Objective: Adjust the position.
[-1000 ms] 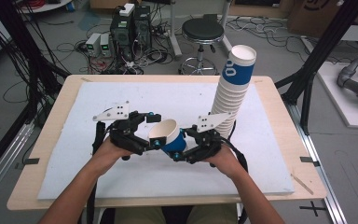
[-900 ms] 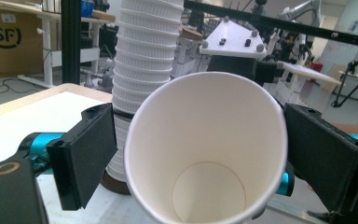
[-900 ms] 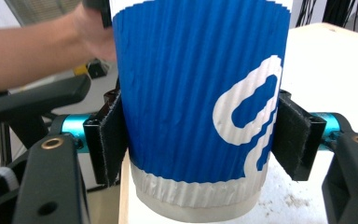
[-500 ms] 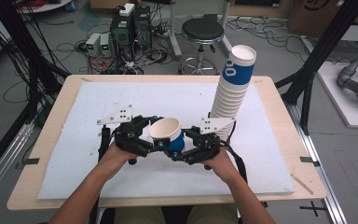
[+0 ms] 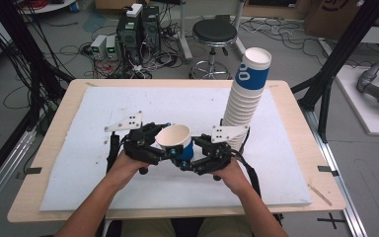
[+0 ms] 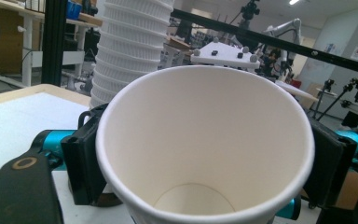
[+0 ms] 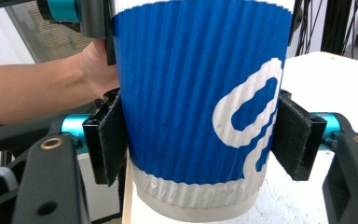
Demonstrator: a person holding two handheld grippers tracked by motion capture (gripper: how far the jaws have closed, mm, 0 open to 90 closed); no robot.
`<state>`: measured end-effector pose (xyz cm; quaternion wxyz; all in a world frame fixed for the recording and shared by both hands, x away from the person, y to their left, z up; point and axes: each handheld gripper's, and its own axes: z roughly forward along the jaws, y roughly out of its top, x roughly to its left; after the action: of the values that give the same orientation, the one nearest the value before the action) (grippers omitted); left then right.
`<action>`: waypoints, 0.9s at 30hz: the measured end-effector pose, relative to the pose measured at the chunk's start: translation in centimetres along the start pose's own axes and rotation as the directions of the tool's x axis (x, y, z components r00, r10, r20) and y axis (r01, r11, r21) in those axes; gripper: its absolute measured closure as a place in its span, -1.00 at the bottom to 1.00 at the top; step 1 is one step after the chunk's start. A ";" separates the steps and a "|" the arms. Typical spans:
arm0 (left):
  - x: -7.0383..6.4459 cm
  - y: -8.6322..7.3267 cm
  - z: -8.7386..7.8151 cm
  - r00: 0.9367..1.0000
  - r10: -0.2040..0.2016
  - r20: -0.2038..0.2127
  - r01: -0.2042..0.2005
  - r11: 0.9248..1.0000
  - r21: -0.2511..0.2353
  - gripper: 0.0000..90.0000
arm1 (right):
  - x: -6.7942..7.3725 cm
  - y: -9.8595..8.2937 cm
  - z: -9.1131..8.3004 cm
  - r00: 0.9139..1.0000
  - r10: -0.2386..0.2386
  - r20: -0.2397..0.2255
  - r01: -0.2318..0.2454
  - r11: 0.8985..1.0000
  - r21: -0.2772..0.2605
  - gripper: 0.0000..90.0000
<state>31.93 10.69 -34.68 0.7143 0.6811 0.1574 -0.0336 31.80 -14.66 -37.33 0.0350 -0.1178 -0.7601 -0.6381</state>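
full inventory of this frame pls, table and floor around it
paper cup: 1, blue sleeve, white inside, held above the mat between both tongs
cup stack: 1 tall stack, white with a blue top cup, right side of mat
mat: 1, white, covers most of the table
table: 1, light wood
stool: 1, black seat, floor behind table
computer towers: 2, dark, floor behind table
cardboard box: 1, brown, far right on the floor
left tongs: 1, black, at the cup's left
right tongs: 1, black, pads on the cup's blue sleeve
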 end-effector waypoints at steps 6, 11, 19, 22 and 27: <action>0.0 0.1 0.1 1.000 0.001 -0.005 -0.001 1.000 0.006 -0.52 | -0.1 -0.1 0.1 1.000 0.006 0.007 -0.006 1.000 -0.010 -0.36; -0.2 0.5 0.1 0.999 0.032 -0.026 -0.031 0.999 0.039 -0.44 | 0.0 -0.1 0.1 1.000 0.012 0.016 -0.012 1.000 -0.007 -0.40; 0.2 1.6 -1.6 0.992 0.076 -0.102 -0.072 0.996 0.043 -0.42 | 0.3 0.4 -1.4 0.994 -0.013 0.107 0.004 0.997 0.081 -0.59; 0.5 1.9 -2.7 0.981 0.096 -0.170 -0.090 0.995 0.045 -0.42 | 0.8 0.7 -2.2 0.990 -0.062 0.126 0.043 0.988 0.149 -0.59; 0.9 2.3 -4.2 0.953 0.119 -0.280 -0.111 0.993 0.044 -0.42 | 1.5 1.1 -3.9 0.982 -0.115 0.151 0.082 0.975 0.206 -0.59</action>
<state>32.62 15.17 -32.80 0.6758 0.6967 0.2173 0.1033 30.19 -18.10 -35.21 -0.0472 -0.1274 -0.8251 -0.5483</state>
